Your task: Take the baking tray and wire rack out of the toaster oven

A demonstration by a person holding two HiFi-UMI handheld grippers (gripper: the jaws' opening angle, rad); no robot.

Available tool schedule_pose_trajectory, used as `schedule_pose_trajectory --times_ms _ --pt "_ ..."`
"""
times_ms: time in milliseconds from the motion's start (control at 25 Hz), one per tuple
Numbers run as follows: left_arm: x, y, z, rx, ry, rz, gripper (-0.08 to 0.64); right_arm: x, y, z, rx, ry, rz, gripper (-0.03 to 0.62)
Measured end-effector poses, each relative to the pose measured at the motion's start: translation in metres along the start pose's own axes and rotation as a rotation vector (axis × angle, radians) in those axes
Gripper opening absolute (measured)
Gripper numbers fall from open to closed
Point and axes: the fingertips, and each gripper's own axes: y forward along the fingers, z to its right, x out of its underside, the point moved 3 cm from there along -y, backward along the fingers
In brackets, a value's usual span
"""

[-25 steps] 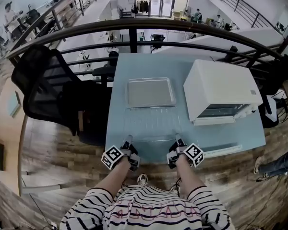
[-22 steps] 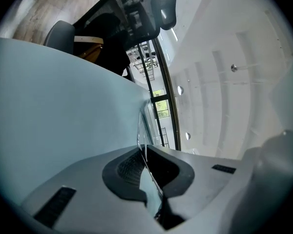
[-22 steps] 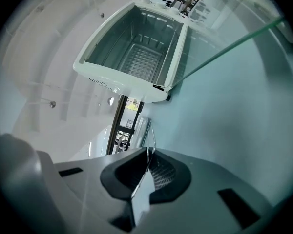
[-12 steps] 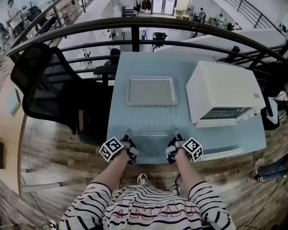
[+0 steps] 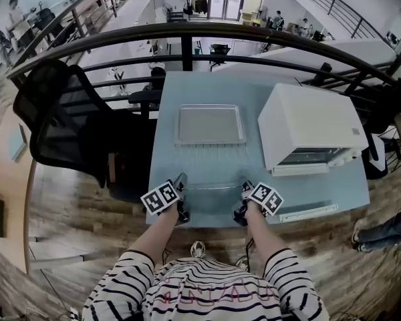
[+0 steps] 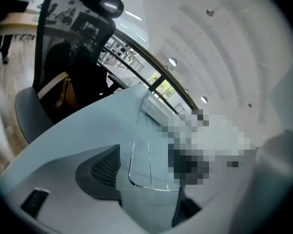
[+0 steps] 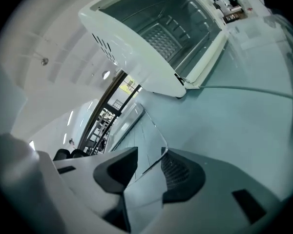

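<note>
Two things of the task lie outside the toaster oven (image 5: 311,122) on the pale blue table (image 5: 166,146). The wire rack (image 5: 212,172) is laid flat on the tabletop close to the near edge, and the baking tray (image 5: 210,124) is set flat just beyond it, toward the railing (image 5: 187,35). The rack's near left corner is seen between the jaws of the left gripper (image 5: 181,187). In the left gripper view those jaws stand wide apart, having just been opening, and the rack's wire (image 6: 136,145) runs between them with neither pad pressed on it. The rack's near right corner is framed by the right gripper (image 5: 244,191). Its jaws have also just been opening and are parted by a narrower gap, through which the wire (image 7: 158,133) passes with no pad clamped on it, though it comes close to one. To the right of the tray and rack the oven (image 7: 156,33) is placed with its door let down and its cavity shown open in the right gripper view. A black office chair (image 5: 60,119) is seen left of the table.
</note>
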Motion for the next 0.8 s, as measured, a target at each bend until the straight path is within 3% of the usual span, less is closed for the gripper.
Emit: schedule_pose_trajectory --times_ms 280,520,800 --pt "-0.002 -0.006 -0.005 0.001 0.031 -0.017 0.287 0.008 -0.001 0.002 0.065 -0.13 -0.081 0.218" --pt "-0.003 -0.012 -0.009 0.01 0.037 -0.013 0.288 0.016 0.002 -0.004 0.101 -0.327 -0.278 0.253" --pt "-0.002 -0.016 -0.011 0.018 0.05 -0.017 0.288 0.021 -0.006 -0.002 0.096 -0.349 -0.483 0.262"
